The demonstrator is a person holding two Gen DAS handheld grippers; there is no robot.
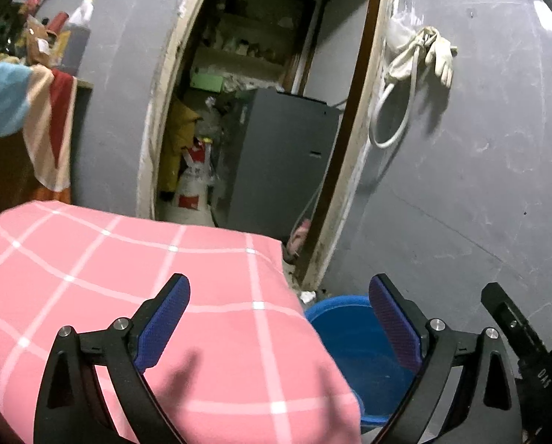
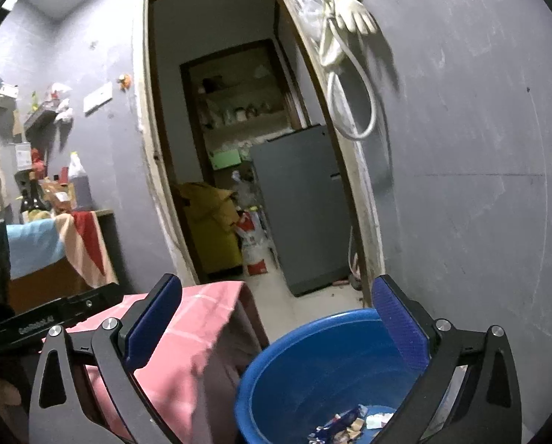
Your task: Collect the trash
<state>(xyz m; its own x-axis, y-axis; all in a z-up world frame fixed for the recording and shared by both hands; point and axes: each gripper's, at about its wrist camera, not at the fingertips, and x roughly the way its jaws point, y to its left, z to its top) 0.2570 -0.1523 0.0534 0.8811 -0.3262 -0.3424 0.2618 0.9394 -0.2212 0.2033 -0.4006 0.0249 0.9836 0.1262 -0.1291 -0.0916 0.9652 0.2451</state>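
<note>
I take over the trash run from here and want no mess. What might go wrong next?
1. The blue bucket stands tight against the pink checked cloth; the hanging edge might catch the rim and tip the wrappers out.
2. Both the left gripper and right gripper are open, empty and close together, so they may collide.

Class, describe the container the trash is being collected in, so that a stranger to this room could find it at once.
Start at the open doorway in the grey wall. On the floor just in front of it, beside the table with the pink checked cloth, stands a round blue plastic bucket. It is the only blue tub there, and scraps of wrappers lie at its bottom.
</note>
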